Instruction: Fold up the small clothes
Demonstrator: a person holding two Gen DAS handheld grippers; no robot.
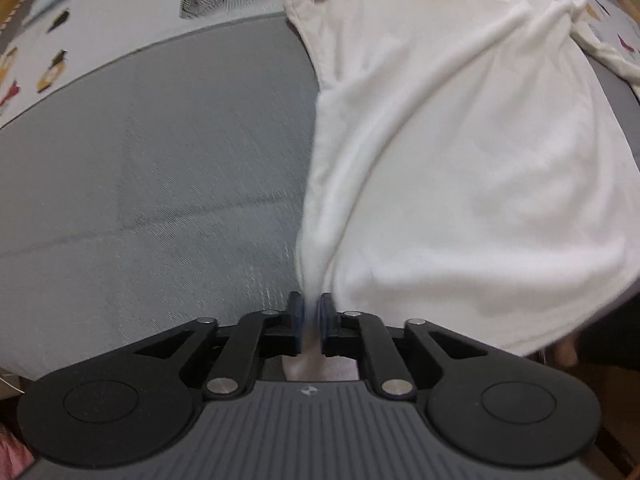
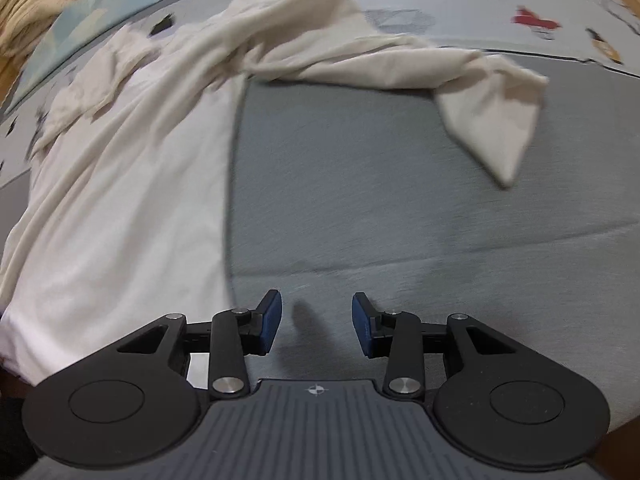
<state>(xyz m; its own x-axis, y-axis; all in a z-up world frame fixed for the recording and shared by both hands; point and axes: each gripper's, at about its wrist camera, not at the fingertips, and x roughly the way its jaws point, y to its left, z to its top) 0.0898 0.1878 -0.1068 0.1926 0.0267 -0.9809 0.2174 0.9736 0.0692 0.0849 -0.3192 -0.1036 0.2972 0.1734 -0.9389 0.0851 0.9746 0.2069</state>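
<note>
Left gripper (image 1: 311, 322): I see jaws pinching a bunched edge of the white shirt (image 1: 460, 168), which drapes across the grey mat (image 1: 160, 184). Right gripper (image 2: 317, 326): jaws spread, holding nothing, over bare mat; a sleeve (image 2: 492, 120) lies ahead.

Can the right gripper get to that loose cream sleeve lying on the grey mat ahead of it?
Probably yes. The right gripper has its jaws open and empty, and only bare grey mat lies between it and the cream sleeve.
</note>
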